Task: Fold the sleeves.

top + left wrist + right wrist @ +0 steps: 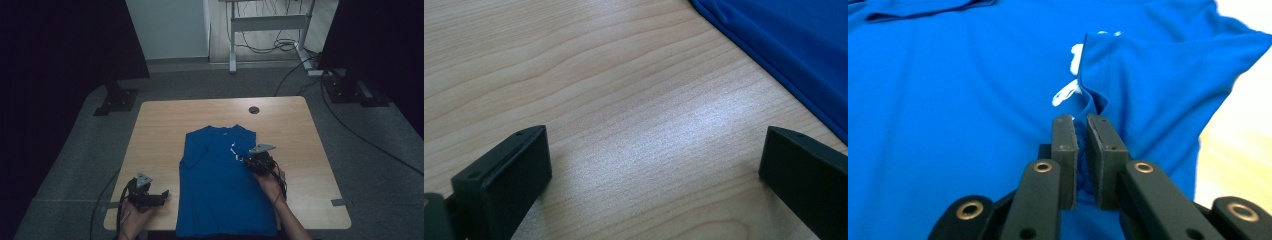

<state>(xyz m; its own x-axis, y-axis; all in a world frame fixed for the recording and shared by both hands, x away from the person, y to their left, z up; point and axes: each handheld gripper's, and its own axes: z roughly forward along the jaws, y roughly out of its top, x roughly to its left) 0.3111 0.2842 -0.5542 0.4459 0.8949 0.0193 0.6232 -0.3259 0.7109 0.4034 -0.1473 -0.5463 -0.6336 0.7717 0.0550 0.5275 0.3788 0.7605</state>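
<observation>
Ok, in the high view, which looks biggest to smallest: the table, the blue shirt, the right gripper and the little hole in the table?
1. Table
2. Shirt
3. Right gripper, jaws shut on a fold of shirt
4. Hole

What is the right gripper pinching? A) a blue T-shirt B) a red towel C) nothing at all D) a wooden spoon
A: in the right gripper view, the right gripper has its jaws shut on a fold of the blue T-shirt.
</observation>
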